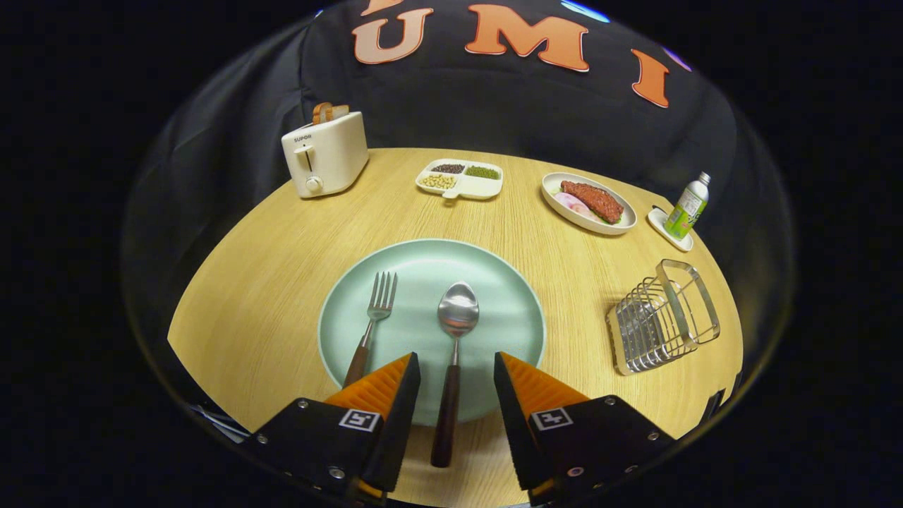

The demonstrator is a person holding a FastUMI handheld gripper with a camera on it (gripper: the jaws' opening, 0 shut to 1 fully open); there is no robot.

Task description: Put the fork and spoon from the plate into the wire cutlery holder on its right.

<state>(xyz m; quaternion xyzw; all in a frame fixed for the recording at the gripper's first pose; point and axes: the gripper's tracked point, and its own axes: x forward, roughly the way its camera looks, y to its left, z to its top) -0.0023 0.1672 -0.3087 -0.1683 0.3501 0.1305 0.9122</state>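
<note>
**Lining up on the spoon**

The gripper (456,367) hangs wide open, holding nothing, fingers straddling the spoon (454,353) handle on the plate (508,296). The fork (372,326) lies left of the spoon; the wire cutlery holder (662,317) stands right of the plate. Next, I'd say: lower and close on the handle.

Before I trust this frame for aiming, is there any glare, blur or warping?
Gripper view: fisheye bends the table edge; glare on the spoon bowl and plate; sharp throughout, open tongs straddling the spoon handle; wire cutlery holder looks stretched.
</note>
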